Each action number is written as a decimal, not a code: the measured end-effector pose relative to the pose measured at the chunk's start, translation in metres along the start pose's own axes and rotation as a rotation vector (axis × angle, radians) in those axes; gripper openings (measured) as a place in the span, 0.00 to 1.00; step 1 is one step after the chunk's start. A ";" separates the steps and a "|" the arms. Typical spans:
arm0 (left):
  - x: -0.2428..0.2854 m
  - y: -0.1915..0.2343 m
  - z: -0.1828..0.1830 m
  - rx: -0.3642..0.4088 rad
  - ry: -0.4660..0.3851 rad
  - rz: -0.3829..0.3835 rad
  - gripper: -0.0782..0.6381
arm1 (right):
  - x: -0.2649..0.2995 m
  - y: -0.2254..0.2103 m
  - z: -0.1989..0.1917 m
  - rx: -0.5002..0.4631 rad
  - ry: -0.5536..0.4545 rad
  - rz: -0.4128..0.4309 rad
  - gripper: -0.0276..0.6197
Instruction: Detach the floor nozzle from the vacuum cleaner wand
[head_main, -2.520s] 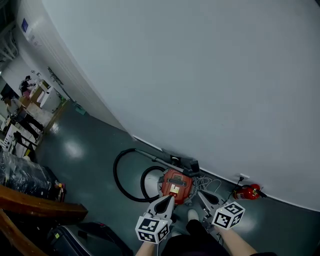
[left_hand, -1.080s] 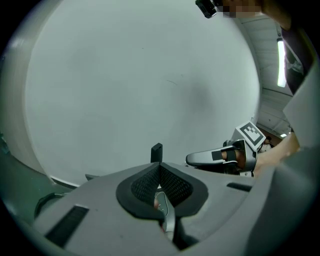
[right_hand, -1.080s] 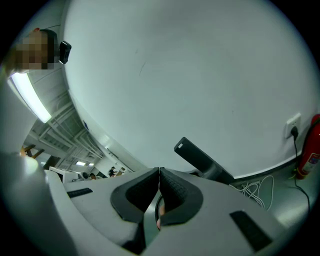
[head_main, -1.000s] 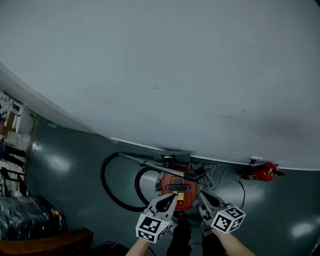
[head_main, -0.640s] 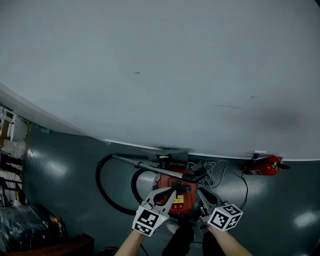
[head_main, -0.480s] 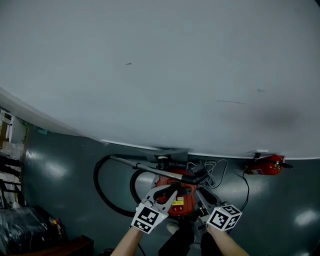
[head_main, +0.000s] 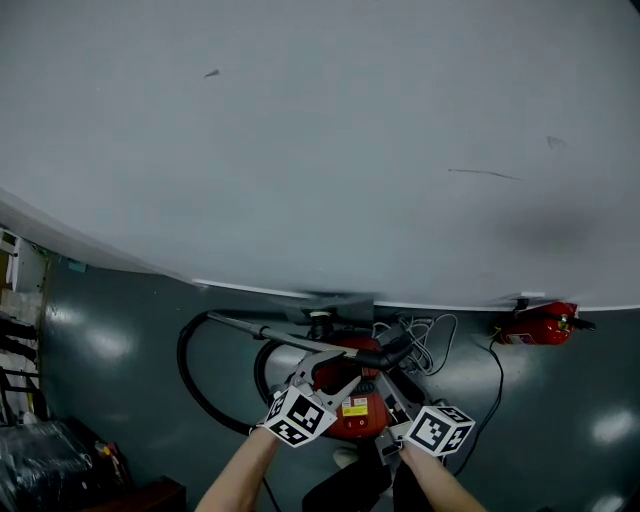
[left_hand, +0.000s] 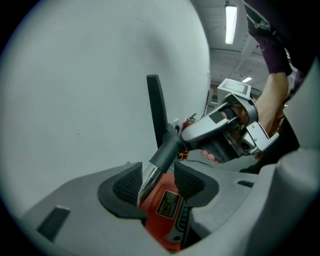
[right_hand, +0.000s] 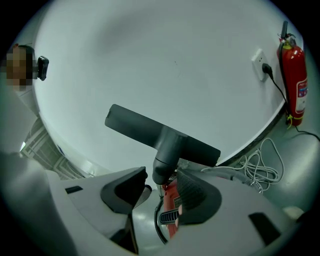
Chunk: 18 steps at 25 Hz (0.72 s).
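Between left gripper (left_hand: 157, 184) pads: shiny wand (left_hand: 149, 179), just short of the dark neck of the floor nozzle (left_hand: 157, 105); red vacuum body (left_hand: 167, 210) below. Jaws wide, just been opening, clear gap each side of the tube, no clamp yet.

At the mouth of right gripper (right_hand: 160, 192): that same neck, T-shaped head beyond it against the pale wall (right_hand: 150, 55). Jaws wide too, just been opening, nothing pinched. Right of those jaws: loose cable (right_hand: 257, 167), fire extinguisher (right_hand: 292, 80).

Progress, judging from this: zero detachment. Looks still fully seated on the wand end, joint unbroken.

Done: one tool lined up either side of the joint.

Left: close left on tube, close right on neck, then pull or twist apart. No release catch visible, so can't say which.

Likely weak point: smooth metal in the left pads, slip risk under a straight pull. Worth a firm squeeze before loading the joint.
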<state>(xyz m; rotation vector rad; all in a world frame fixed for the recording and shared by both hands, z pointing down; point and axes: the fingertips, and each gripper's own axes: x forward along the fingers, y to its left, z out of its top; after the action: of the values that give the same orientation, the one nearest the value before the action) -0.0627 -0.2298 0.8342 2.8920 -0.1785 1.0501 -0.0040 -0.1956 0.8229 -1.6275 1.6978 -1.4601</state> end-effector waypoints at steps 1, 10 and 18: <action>0.004 0.003 -0.004 0.029 0.012 -0.004 0.38 | 0.003 -0.002 -0.001 0.011 -0.005 0.004 0.33; 0.034 0.011 -0.038 0.329 0.137 -0.035 0.43 | 0.034 -0.014 -0.002 0.122 -0.048 0.064 0.43; 0.039 0.015 -0.035 0.430 0.148 -0.013 0.33 | 0.046 -0.009 0.002 0.171 -0.103 0.068 0.34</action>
<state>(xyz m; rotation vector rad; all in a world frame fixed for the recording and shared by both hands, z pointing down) -0.0570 -0.2452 0.8867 3.1517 0.0860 1.4529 -0.0103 -0.2359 0.8468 -1.5126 1.5137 -1.4208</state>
